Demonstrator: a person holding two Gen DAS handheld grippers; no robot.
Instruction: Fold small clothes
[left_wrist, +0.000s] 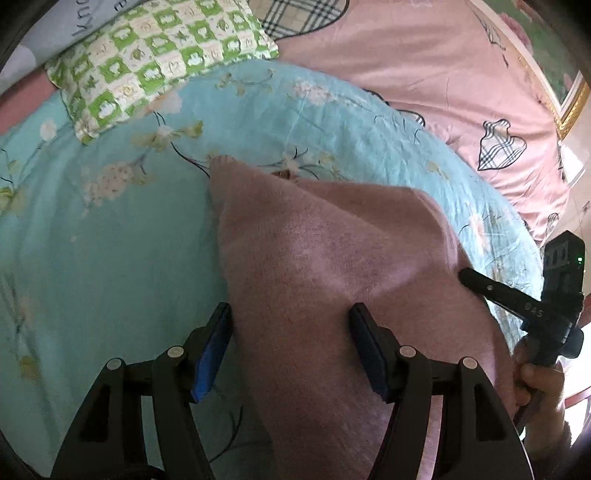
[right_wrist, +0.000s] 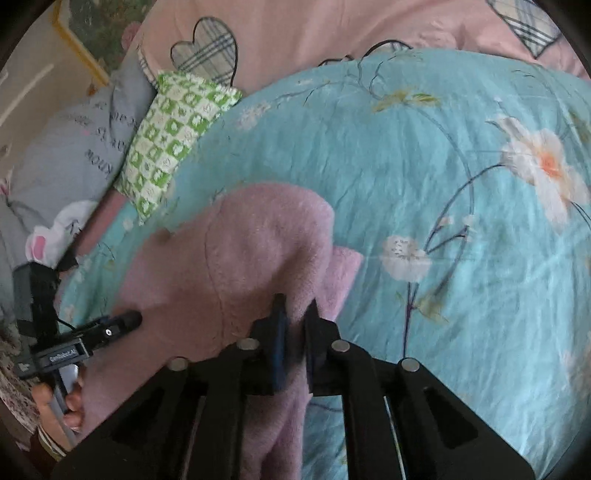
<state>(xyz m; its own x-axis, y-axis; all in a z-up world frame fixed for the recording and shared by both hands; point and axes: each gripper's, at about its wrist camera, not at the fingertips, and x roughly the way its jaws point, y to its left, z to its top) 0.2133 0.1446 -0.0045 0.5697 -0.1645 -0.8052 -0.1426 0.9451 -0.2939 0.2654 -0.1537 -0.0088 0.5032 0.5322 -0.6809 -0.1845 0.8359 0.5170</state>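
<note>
A blue flowery blanket (left_wrist: 110, 229) covers the bed, a green checked pillow (left_wrist: 155, 62) lies on its edge — behind them, a pink sheet (left_wrist: 424, 66) with checked hearts.

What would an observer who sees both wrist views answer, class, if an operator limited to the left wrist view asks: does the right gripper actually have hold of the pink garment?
Observer: Yes. The right gripper has its jaws pinched on a raised fold of the pink garment.
Operator: Does any of it stick out beyond that fold?
Observer: A small corner flap pokes out onto the blue floral quilt, just right of the jaws.
Operator: Anything near the pillows that I miss?
Observer: A white and pink plush item sits beside the grey pillow.
</note>
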